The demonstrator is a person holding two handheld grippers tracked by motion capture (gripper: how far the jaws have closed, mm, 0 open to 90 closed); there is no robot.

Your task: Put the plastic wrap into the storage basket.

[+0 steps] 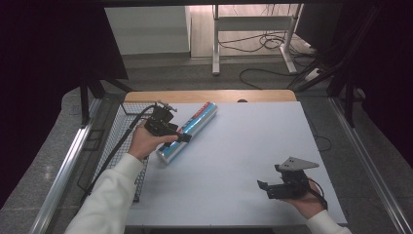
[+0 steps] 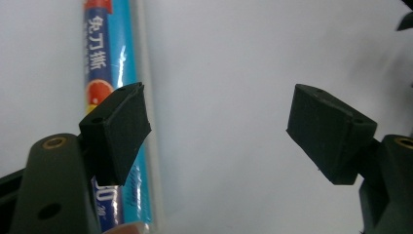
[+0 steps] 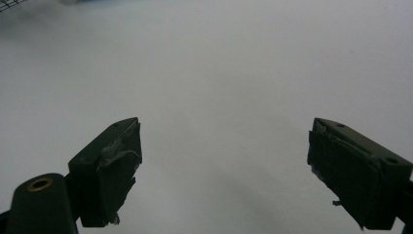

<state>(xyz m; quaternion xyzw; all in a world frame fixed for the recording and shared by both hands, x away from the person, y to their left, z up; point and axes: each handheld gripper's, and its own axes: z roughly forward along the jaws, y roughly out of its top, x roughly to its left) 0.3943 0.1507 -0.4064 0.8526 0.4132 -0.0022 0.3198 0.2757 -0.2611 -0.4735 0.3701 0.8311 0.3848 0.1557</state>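
On the white table (image 1: 234,161), blue roll (image 1: 190,130) lengthwise near-left to far-right.

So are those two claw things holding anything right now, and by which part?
No. The left gripper stands open beside the blue roll box, which lies outside its jaws. The right gripper is open over bare table.

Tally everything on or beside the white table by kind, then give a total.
Long blue boxes of wrap: 1
Wire mesh baskets: 1
Hand-held claws: 2, the left claw and the right claw, both open with nothing between the pads
Total: 4
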